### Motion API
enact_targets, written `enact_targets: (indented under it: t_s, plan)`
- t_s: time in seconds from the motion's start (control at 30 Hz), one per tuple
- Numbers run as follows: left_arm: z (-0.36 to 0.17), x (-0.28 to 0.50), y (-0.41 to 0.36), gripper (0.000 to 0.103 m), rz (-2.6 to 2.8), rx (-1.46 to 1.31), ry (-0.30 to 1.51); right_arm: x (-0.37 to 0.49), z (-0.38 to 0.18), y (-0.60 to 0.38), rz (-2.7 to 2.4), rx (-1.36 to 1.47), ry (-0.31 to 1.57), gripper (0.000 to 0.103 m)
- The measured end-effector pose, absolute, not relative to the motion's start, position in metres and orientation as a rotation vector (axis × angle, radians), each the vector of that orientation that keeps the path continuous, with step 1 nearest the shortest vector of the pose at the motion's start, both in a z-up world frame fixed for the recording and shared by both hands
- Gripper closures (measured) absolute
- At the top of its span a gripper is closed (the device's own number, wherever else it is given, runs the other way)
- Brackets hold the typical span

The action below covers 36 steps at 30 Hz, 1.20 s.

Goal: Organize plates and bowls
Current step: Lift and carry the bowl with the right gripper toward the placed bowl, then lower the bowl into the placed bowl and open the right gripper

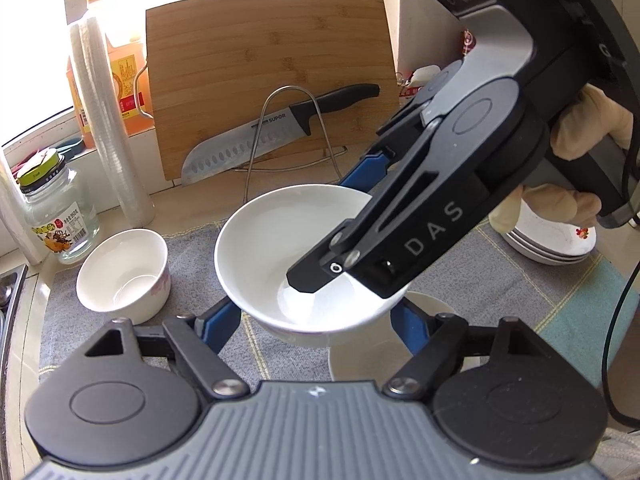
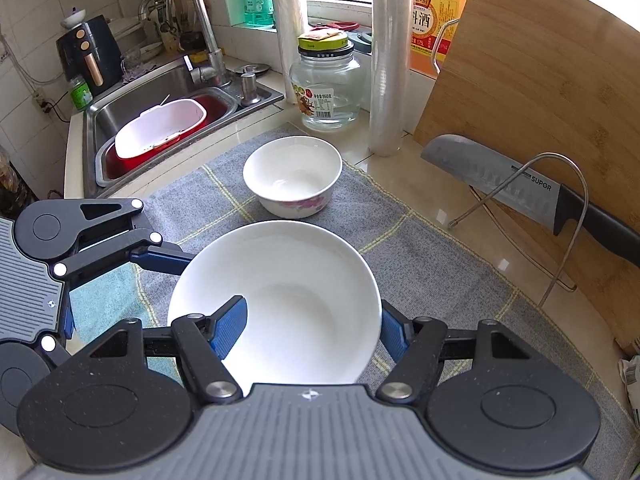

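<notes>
A plain white bowl (image 1: 276, 240) (image 2: 304, 292) hangs above the grey checked mat (image 2: 420, 248). My right gripper (image 1: 336, 228) (image 2: 312, 328) is shut on its wall, one blue pad inside and the other outside the rim. My left gripper (image 1: 316, 320) (image 2: 120, 292) has its fingers (image 1: 222, 320) apart on either side of the bowl's lower body. Their tips are hidden under the bowl, so contact is unclear. A small floral bowl (image 1: 120, 272) (image 2: 292, 180) stands on the mat further left. Another white dish (image 1: 360, 364) shows below the held bowl. Stacked plates (image 1: 556, 244) sit at the right.
A bamboo cutting board (image 1: 264, 60), a knife (image 2: 520, 188) and a wire rack (image 1: 292, 136) stand at the back. A glass jar (image 2: 328, 84), film rolls (image 2: 388, 60) and oil bottles line the window sill. The sink (image 2: 160, 120) with a tub is on the left.
</notes>
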<state>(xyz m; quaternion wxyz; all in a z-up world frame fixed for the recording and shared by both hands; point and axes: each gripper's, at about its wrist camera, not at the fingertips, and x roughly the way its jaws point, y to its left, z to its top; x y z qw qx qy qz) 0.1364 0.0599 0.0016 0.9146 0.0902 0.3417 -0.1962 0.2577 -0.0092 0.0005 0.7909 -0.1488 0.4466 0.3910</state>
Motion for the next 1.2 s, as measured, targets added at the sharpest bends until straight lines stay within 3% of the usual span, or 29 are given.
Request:
enact_targets:
  t_s: [1.2]
  plan:
    - [-0.021,0.107,0.037,0.022,-0.606,0.239,0.827,0.204,-0.031,-0.047,0.728,-0.218,1.107,0.026]
